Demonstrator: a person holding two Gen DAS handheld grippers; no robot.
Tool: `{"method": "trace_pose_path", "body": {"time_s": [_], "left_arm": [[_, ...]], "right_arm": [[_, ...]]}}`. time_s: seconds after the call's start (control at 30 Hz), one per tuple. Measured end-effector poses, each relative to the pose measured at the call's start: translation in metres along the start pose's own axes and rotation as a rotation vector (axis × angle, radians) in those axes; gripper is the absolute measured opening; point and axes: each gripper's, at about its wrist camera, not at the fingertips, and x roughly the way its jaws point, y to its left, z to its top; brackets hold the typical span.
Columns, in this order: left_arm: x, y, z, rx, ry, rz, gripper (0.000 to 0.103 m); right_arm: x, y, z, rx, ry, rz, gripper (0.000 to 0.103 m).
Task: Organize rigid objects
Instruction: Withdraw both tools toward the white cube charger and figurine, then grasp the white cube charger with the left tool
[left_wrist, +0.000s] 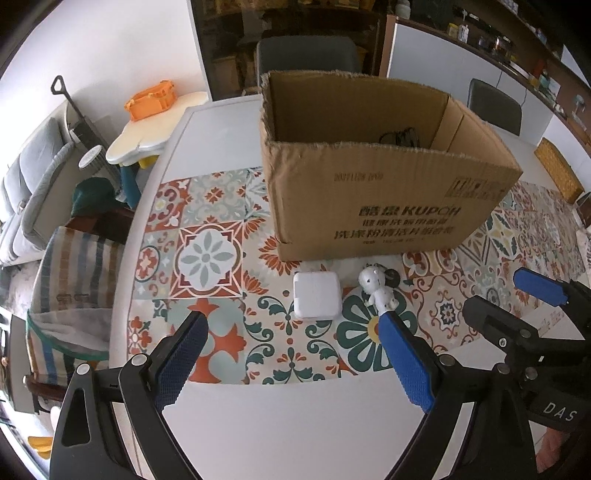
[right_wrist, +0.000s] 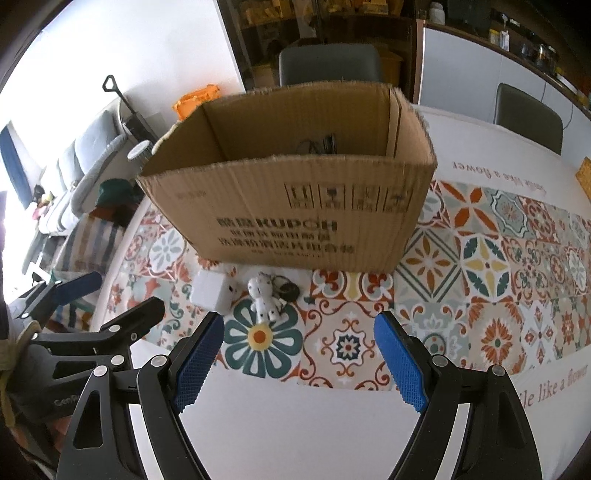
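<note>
— White table (left_wrist: 258, 424) with a patterned tile mat (left_wrist: 207, 258) down its middle, chairs at the far edge. What's on it?

— An open cardboard box (left_wrist: 369, 206) stands on the mat, something dark at its bottom. Just in front of its near wall lie a white charger block (left_wrist: 317, 300) and, beside it, a small white spotted figurine (left_wrist: 378, 291) with a dark keyring (left_wrist: 390, 277).

— And the grippers?

— The left gripper (left_wrist: 291, 325) hangs over the near edge, fingers spread wide, nothing between them; the charger sits just beyond the tips. The right gripper (right_wrist: 299, 328) is alongside, fingers also spread and empty, the figurine just beyond its left finger (right_wrist: 199, 354).
</note>
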Motion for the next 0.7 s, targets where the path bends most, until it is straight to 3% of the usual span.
{"method": "trace_pose_path", "body": {"time_s": [0.53, 0.7], "left_arm": [[0.059, -0.006, -0.003, -0.007, 0.024, -0.034, 0.094], [0.076, -0.005, 0.0, -0.01, 0.043, -0.039, 0.086]], "right_arm": [[0.041, -0.013, -0.012, 0.036, 0.077, -0.03, 0.083], [0.053, -0.014, -0.01, 0.049, 0.094, -0.027, 0.083]]}}
